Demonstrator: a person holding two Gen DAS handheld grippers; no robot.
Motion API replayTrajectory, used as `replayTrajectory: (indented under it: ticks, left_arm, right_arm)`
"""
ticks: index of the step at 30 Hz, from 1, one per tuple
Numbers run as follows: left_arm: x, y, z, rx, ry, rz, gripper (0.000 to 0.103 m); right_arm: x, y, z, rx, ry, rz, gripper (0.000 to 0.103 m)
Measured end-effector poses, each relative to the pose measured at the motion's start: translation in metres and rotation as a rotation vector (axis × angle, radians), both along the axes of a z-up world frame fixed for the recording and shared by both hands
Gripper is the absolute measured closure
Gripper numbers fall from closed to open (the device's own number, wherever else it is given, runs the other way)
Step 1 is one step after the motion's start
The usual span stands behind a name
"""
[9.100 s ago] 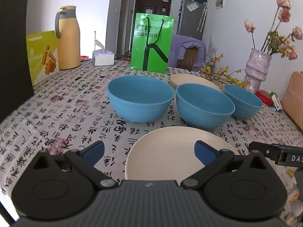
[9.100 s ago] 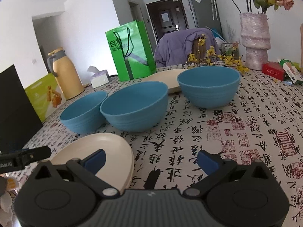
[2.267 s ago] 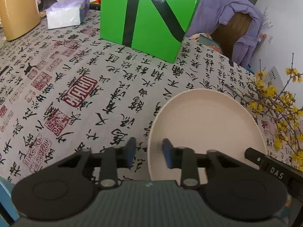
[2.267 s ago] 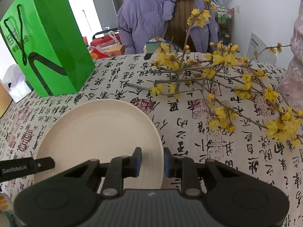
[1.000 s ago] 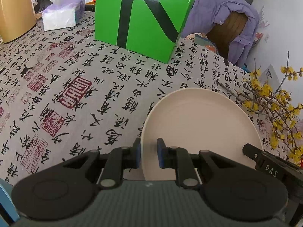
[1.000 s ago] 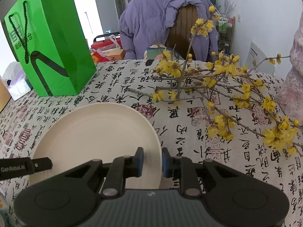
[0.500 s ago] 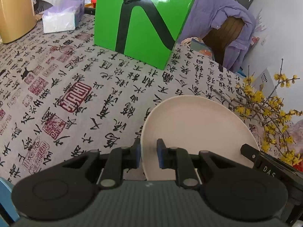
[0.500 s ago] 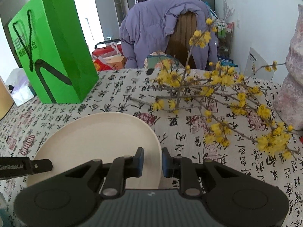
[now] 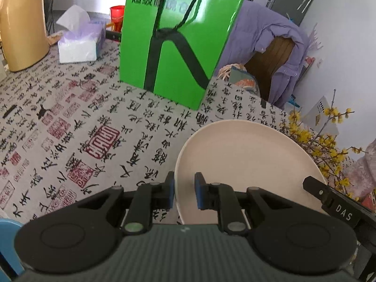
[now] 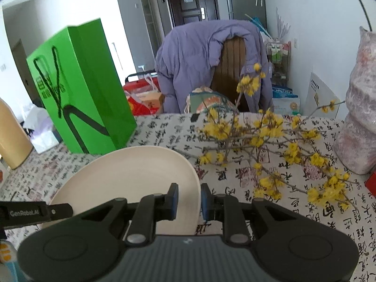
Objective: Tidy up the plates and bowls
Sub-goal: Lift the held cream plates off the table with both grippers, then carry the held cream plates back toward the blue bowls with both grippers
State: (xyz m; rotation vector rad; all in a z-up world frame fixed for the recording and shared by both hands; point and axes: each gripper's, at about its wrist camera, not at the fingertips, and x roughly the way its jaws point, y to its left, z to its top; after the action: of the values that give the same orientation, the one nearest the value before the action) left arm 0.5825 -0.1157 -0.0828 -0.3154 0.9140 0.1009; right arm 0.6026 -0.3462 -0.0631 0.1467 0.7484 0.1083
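Observation:
A cream plate (image 9: 246, 162) hangs above the calligraphy tablecloth (image 9: 70, 129), held from both sides. My left gripper (image 9: 184, 191) is shut on the plate's left rim, blue pads on either side of the edge. In the right wrist view the same cream plate (image 10: 131, 176) shows with my right gripper (image 10: 189, 202) shut on its right rim. Each view catches the tip of the other gripper at its edge. A blue bowl's rim (image 9: 5, 239) peeks in at the lower left of the left wrist view.
A green paper bag (image 9: 178, 40) stands behind the plate. Yellow flowering branches (image 10: 270, 150) lie to the right, beside a pinkish vase (image 10: 359, 122). A tissue box (image 9: 80, 42) and a tan thermos (image 9: 21, 23) stand far left. A chair with a purple coat (image 10: 211, 63) is beyond the table.
Both grippers have risen with the plate gripped between them; the plate now stands higher over the cloth and more of the room behind shows.

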Motion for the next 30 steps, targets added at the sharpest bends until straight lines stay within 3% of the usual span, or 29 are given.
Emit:
replayTrajectory:
  ticks: [20, 30]
  left_arm:
    - [-0.039, 0.003, 0.046, -0.021, -0.105, -0.017, 0.086]
    - [-0.069, 0.006, 0.065, -0.027, -0.137, -0.032, 0.086]
  right_arm:
    - [-0.045, -0.008, 0.042, 0.061, -0.092, -0.020, 0.084]
    - [-0.079, -0.005, 0.064, 0.041, -0.145, -0.025, 0.084]
